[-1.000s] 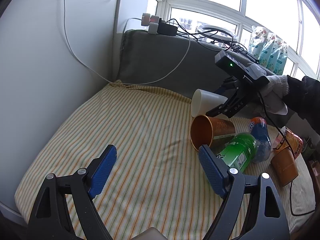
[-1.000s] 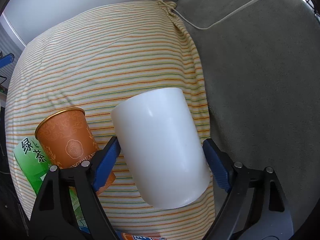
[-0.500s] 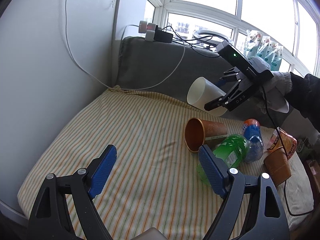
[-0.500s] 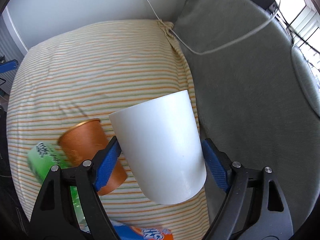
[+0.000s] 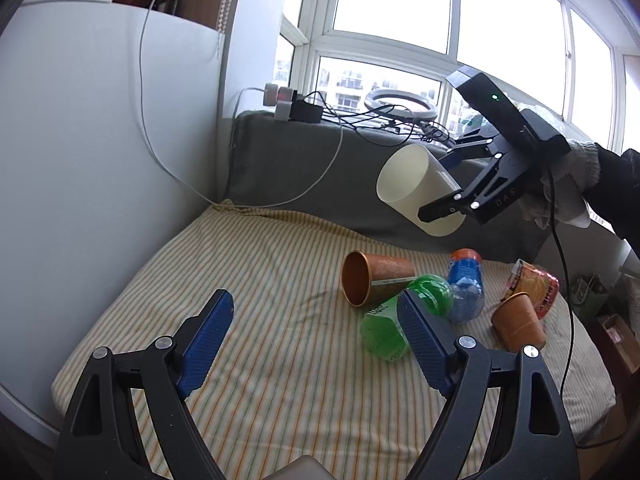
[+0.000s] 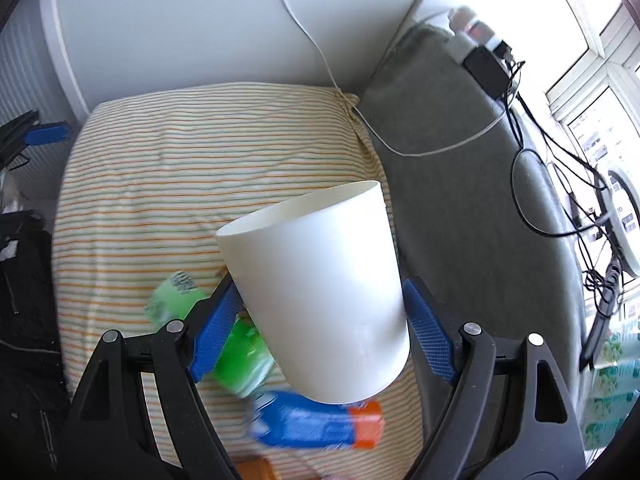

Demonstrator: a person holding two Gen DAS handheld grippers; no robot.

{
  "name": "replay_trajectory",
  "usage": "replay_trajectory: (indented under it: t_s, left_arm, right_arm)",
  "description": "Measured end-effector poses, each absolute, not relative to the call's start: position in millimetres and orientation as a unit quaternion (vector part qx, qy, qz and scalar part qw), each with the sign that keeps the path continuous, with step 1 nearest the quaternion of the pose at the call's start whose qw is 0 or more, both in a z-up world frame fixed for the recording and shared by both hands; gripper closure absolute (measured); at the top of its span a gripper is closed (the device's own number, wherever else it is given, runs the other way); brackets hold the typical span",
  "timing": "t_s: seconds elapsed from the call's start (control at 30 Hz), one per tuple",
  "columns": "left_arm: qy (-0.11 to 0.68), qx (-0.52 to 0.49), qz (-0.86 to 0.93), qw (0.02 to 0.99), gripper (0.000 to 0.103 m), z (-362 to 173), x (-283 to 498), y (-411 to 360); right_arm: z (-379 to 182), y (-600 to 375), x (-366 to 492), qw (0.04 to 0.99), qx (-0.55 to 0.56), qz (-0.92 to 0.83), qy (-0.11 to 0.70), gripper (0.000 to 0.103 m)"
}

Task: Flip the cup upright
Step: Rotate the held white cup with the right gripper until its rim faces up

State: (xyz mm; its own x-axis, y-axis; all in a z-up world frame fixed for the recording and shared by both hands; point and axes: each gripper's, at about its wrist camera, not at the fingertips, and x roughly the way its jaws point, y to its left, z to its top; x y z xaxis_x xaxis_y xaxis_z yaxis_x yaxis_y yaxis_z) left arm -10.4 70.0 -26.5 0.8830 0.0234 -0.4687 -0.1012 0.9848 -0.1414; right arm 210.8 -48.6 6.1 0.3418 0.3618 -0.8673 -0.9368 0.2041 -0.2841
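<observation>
White cup [image 5: 420, 191]: from the left wrist, in the air above the striped cushion [image 5: 260, 320], tilted, mouth toward the wall, pinched at its lower half by the right hand-held gripper [image 5: 450, 188]. Under it lie an orange paper cup [image 5: 376, 278] on its side, a green bottle [image 5: 404, 314], a blue bottle [image 5: 464, 284]. Left hand-held gripper [image 5: 316, 340] spread wide, nothing between its blue pads.

From the right wrist: cup [image 6: 320, 292] fills the middle, rim up and away, both pads [image 6: 214, 332] pressed against its sides. Green bottle [image 6: 240, 354] and blue bottle [image 6: 316, 420] blurred below. White cable [image 6: 420, 152] runs across the grey backrest [image 6: 460, 200].
</observation>
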Motion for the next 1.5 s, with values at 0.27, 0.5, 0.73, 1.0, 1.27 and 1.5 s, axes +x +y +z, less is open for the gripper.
replay_trajectory:
  t_s: [0.27,0.5,0.73,1.0,1.27,1.5]
  left_arm:
    - [0.222,-0.07,0.008,0.973,0.019,-17.6,-44.1,56.6]
    - [0.216,-0.067,-0.008,0.974,0.019,-16.4,-63.6,48.9]
    - [0.208,-0.058,-0.014,0.976,0.019,-15.3,-74.4,46.7]
    - [0.217,-0.055,-0.019,0.975,0.019,-17.1,-72.1,44.8]
    - [0.25,-0.061,-0.042,0.965,0.019,-24.1,-58.7,38.9]
    - [0.266,-0.063,-0.052,0.961,0.019,-28.5,-49.1,28.3]
  right_arm:
    - [15.7,-83.7,133.5,0.695,-0.433,0.464,0.338,0.02]
    - [-3.2,-115.0,78.0,0.68,-0.403,0.475,0.387,0.02]
    - [-33.3,-140.0,71.7,0.683,-0.246,0.481,0.491,0.02]
    - [-89.3,-175.0,99.0,0.683,0.027,0.4,0.611,0.02]
    - [-110.5,-189.0,102.0,0.679,0.076,0.357,0.638,0.02]
    - [-122.2,-196.3,115.4,0.689,0.073,0.327,0.642,0.02]
